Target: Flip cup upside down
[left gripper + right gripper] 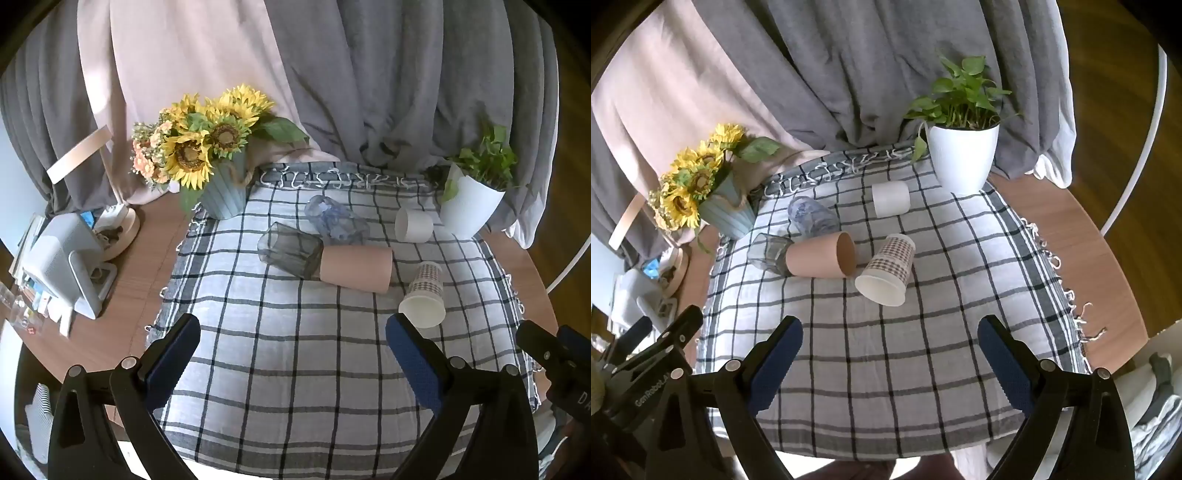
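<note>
Checked cloth under five tipped cups, both my grippers spread wide and holding nothing.

From my left wrist: my left gripper (293,343) hangs over the plaid cloth (295,369), jaws released. All the cups lie on their sides mid-cloth: a grey glass tumbler (290,251) butted against the base of a tan paper cup (356,267), a clear blue glass (336,219) behind them, a small white cup (413,224) and a plaid paper cup (424,295) with an empty white inside. A ribbed blue pot (225,192) holds sunflowers (207,140); a white pot (471,206) holds a green plant. Only here: a white device (70,266) on the wooden table (147,251). From my right wrist: my right gripper (890,345) hangs just as wide, the plaid cup's mouth facing it. This side shows the tan cup's empty brown inside, grey curtains (886,74) and wood floor (1108,74).
</note>
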A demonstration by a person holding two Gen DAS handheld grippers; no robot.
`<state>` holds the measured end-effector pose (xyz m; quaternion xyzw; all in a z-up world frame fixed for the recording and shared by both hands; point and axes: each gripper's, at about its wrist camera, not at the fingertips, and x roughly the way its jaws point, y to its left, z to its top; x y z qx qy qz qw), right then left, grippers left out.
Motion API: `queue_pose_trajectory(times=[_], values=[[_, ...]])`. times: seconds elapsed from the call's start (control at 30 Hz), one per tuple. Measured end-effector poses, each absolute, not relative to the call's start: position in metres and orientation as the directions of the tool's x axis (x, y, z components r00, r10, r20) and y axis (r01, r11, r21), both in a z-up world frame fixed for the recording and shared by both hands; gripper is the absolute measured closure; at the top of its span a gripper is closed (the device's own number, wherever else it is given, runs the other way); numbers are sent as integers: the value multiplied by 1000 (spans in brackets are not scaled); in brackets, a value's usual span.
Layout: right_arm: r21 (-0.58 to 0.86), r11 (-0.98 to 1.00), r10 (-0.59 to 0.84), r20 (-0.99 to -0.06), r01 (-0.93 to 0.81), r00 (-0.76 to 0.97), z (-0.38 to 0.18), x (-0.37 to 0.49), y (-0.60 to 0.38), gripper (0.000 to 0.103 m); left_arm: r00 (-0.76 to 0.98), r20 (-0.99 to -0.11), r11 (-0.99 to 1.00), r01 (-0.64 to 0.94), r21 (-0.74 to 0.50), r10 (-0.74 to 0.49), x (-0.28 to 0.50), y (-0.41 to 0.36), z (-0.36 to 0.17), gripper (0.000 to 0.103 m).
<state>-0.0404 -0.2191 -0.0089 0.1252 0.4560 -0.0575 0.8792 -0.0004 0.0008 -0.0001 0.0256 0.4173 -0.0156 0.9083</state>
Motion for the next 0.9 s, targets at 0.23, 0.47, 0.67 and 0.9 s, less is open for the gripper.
queue_pose_trajectory(times=[0.23,0.47,0.67,0.9], values=[[166,962,13,-818,216,574,-9,-40,-218,7,638,-770,998,50,31,-8,-5,2,-2,0],[172,961,18,-817,215,576,-8,-37,-222,7,626,-780,999,44,33,-2,-3,5,-10,0],[173,962,19,-819,214,574,-9,-37,-224,7,625,-781,998,45,36,0,-3,-1,-11,0],[172,962,20,-821,214,570,-11,-36,-222,7,617,-787,998,43,38,3,-2,0,-12,0]])
